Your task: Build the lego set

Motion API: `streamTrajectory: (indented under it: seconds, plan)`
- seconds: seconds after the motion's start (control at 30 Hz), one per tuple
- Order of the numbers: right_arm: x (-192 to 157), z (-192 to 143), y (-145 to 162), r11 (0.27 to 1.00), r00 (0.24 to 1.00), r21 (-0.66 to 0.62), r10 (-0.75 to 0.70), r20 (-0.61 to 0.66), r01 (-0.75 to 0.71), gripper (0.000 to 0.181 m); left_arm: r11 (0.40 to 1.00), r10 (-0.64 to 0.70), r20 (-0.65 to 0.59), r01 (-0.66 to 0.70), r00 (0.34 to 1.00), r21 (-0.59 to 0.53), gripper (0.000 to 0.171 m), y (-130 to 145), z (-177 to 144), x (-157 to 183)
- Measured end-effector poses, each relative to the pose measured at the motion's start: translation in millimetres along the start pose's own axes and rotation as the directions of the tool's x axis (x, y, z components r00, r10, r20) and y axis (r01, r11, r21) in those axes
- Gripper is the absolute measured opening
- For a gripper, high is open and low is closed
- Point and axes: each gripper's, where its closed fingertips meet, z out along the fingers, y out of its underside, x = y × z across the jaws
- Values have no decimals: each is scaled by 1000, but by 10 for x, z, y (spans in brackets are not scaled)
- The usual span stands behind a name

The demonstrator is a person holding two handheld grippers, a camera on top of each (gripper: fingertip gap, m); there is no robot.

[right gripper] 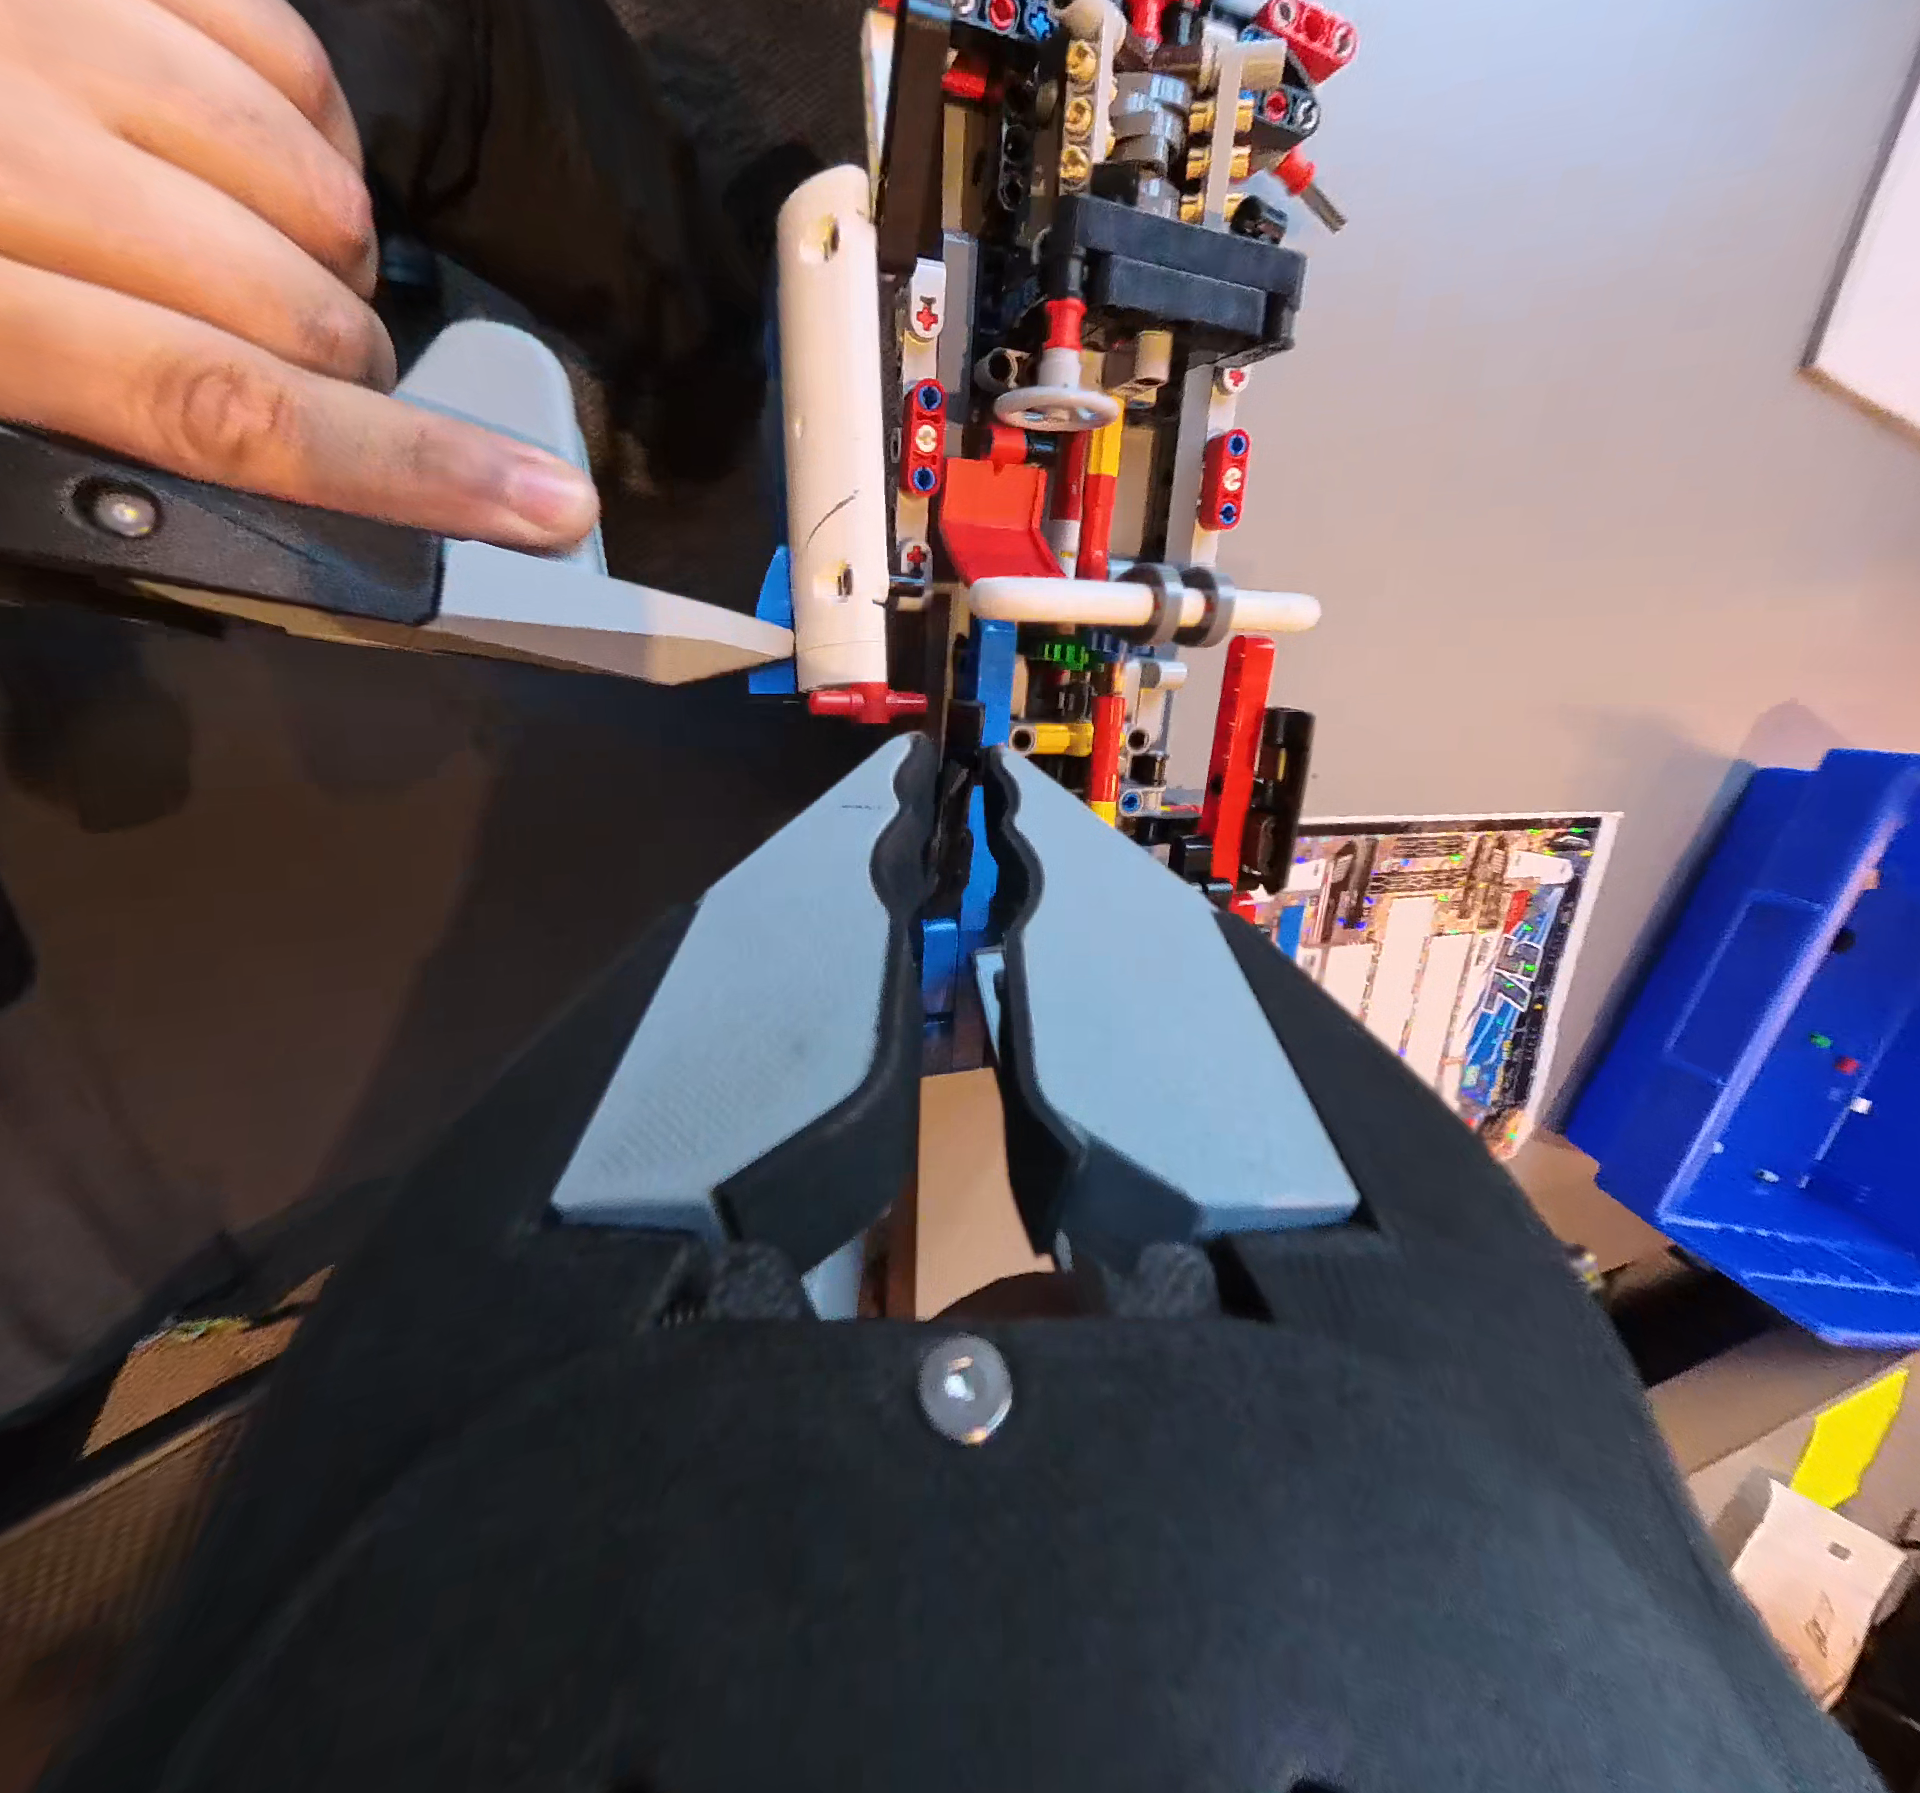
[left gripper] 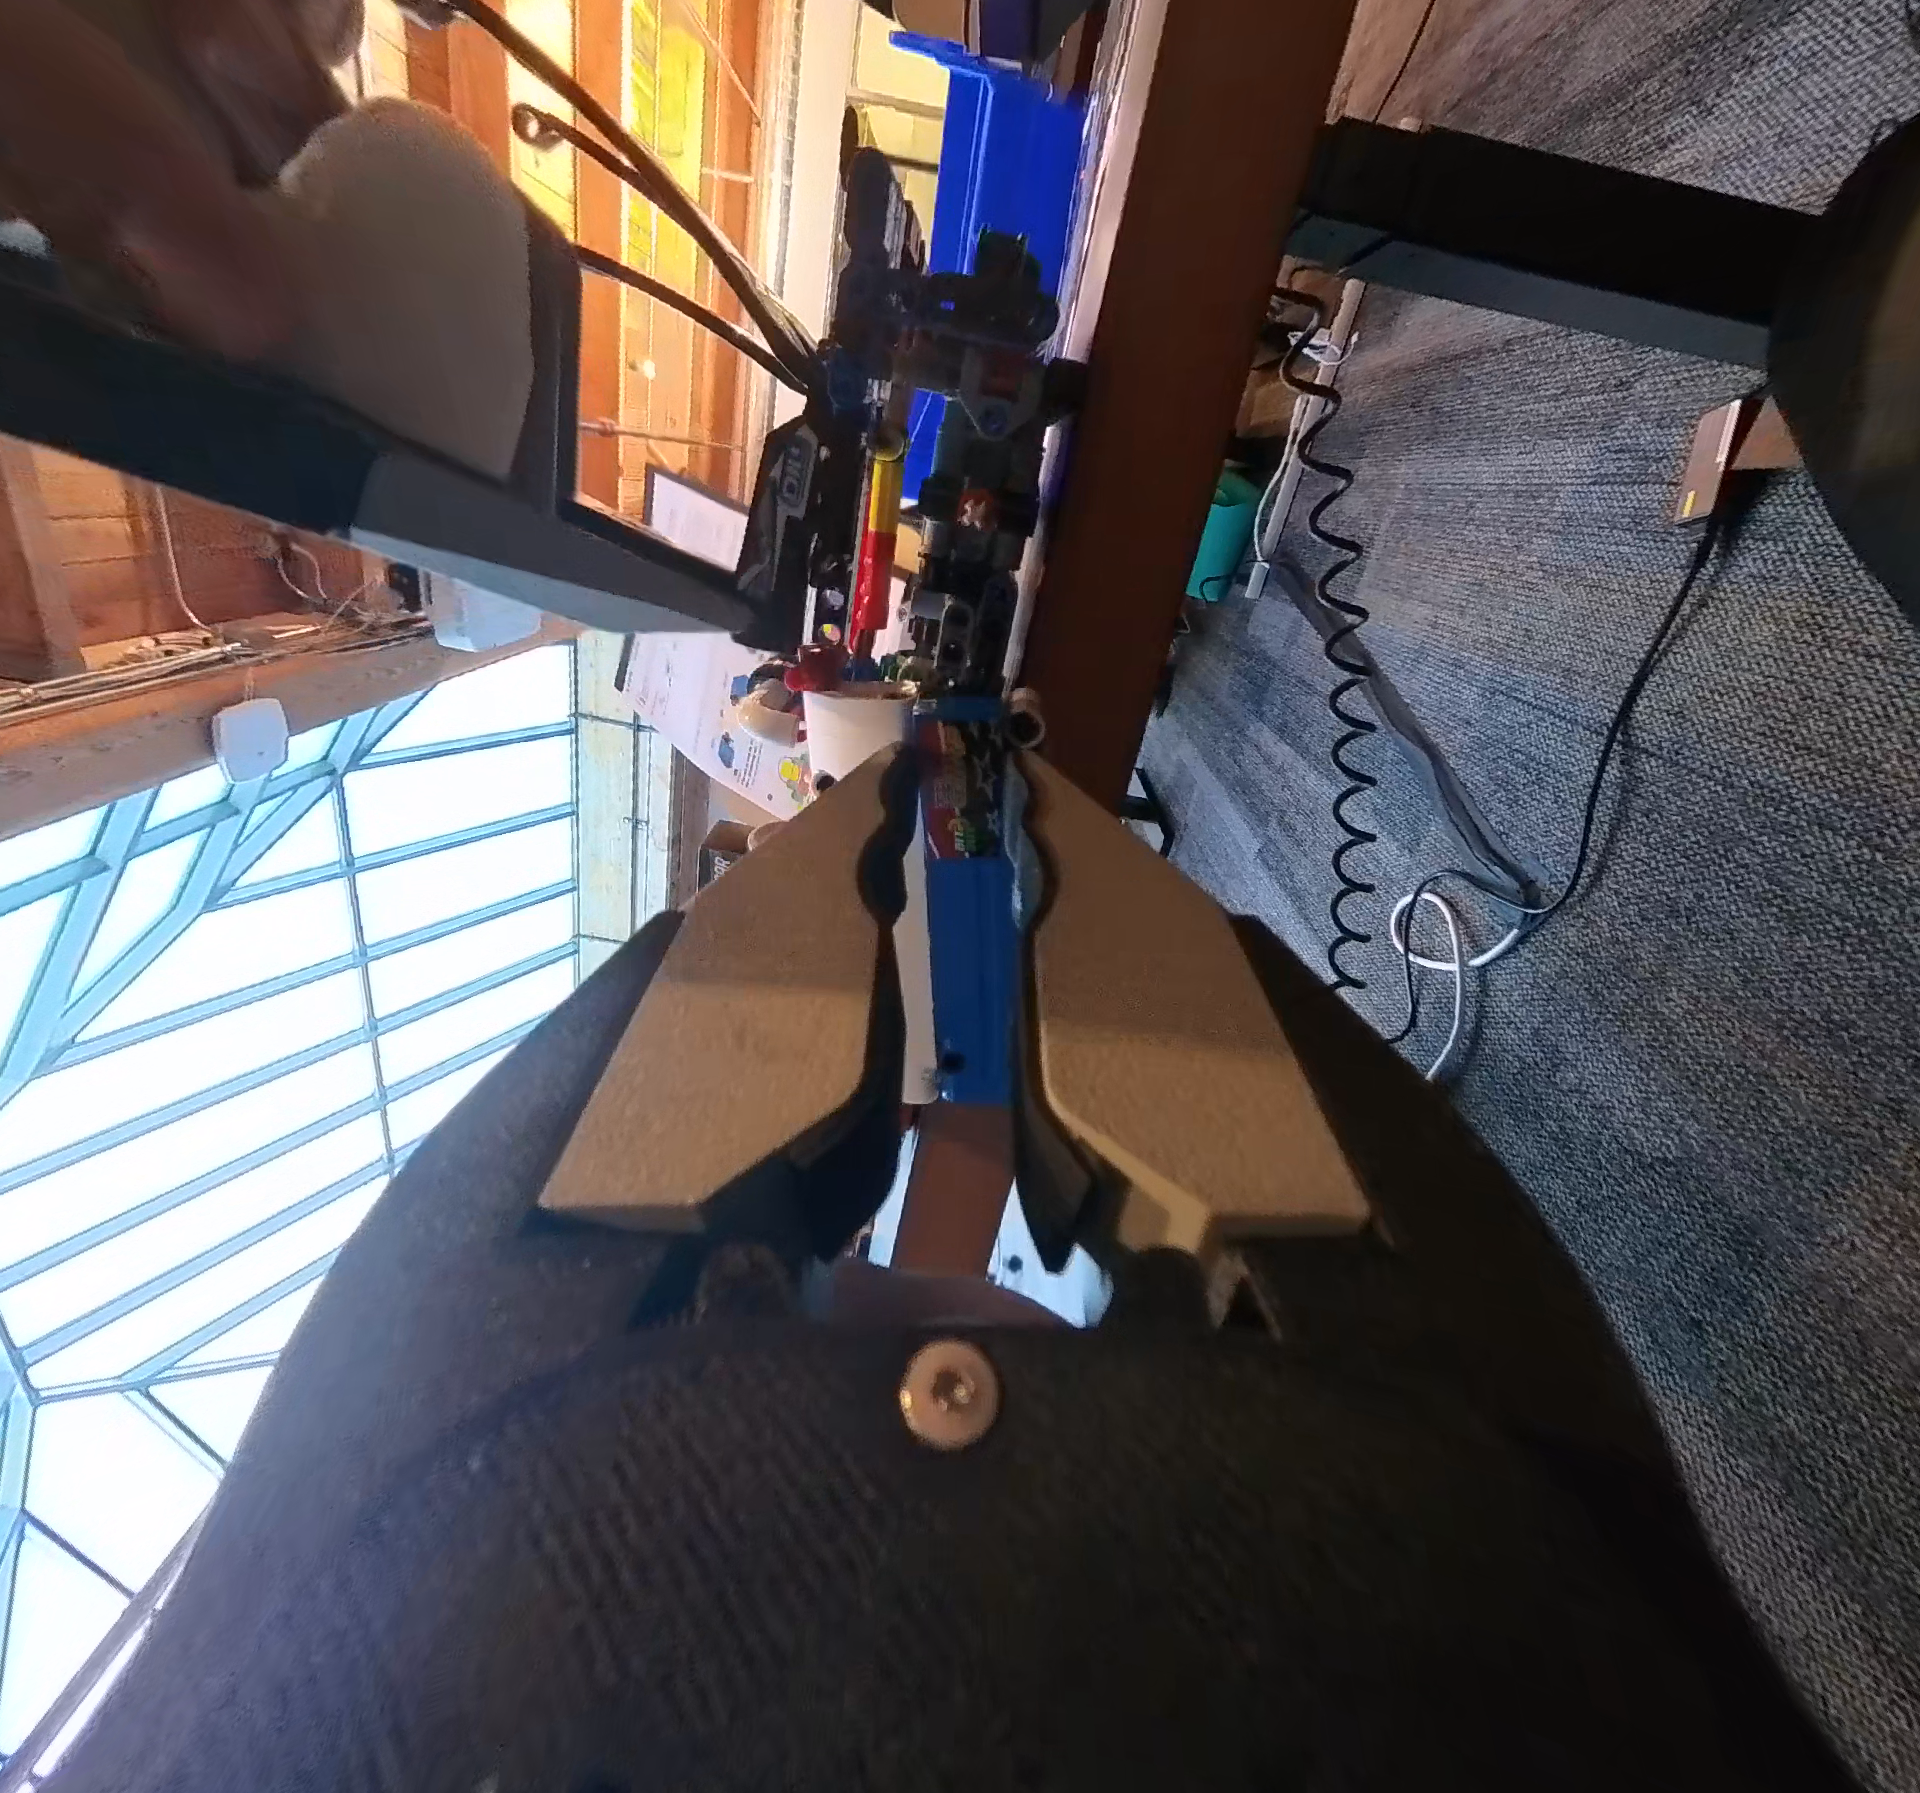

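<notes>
The lego vehicle model (right gripper: 1091, 341) is held in the air between both grippers; it has a red seat (right gripper: 997, 517), a white steering wheel (right gripper: 1055, 408) and a white curved panel (right gripper: 831, 434). My right gripper (right gripper: 951, 777) is shut on a black and blue part at the model's near end. My left gripper (left gripper: 961, 767) is shut on the model's blue stickered panel (left gripper: 971, 964); the rest of the model (left gripper: 935, 455) stretches away beyond it. The left gripper's finger (right gripper: 644, 631) reaches the panel from the left, with a hand (right gripper: 208, 289) on it. The right gripper's finger (left gripper: 582, 548) shows at upper left.
A blue bin (right gripper: 1766, 1047) and a colourful sheet (right gripper: 1444, 954) stand against the wall at right. A white paper cup (left gripper: 857, 725) with small parts sits behind the model. A brown table edge (left gripper: 1174, 289), a coiled black cable (left gripper: 1340, 704) and grey carpet (left gripper: 1662, 808) are beyond. About 5 cm separates my left fingertips from my right. My left gripper's tips are some 5 cm from the red seat (right gripper: 997, 517).
</notes>
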Motion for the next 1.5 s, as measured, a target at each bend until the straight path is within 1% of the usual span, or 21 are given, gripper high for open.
streamTrajectory:
  seconds: [0.1, 0.23, 0.33, 0.4, 0.63, 0.73, 1.07, 1.27, 1.5]
  plan:
    - [-32, -16, 11, 999, 1000, 48, 6, -12, -5, 11, 1000, 7, -5, -7, 1000, 2, 14, 5, -5, 16]
    - [-20, 3, 40, 997, 999, 77, 26, -29, -23, 12, 1000, 0, -5, 0, 1000, 4, 14, -10, -11, 9]
    - [39, 4, 72, 996, 996, 92, 12, -89, -4, 10, 1000, 1, -6, -1, 1000, 5, 13, -13, -22, 9]
    - [40, 1, 91, 995, 994, 101, 7, -105, 4, 10, 1000, 5, -8, -5, 1000, 5, 13, -7, -25, 14]
    - [17, -4, 74, 989, 995, 151, 19, -93, -4, 11, 1000, 14, 3, -14, 1000, 14, 14, -43, -4, -4]
    - [14, 12, 77, 988, 996, 156, 22, -88, -8, 10, 1000, 13, 7, -13, 1000, 15, 14, -55, 8, -14]
    - [22, 19, 116, 986, 988, 164, -9, -154, 35, 6, 999, 24, 10, -24, 1000, 26, 14, -86, 39, -5]
    - [27, 0, 64, 977, 976, 193, -45, -212, 87, 4, 999, 43, 7, -43, 999, 30, 13, -79, 54, -5]
    - [36, 11, 79, 972, 953, 181, -91, -287, 148, 5, 998, 50, 6, -50, 999, 36, 13, -91, 73, -5]
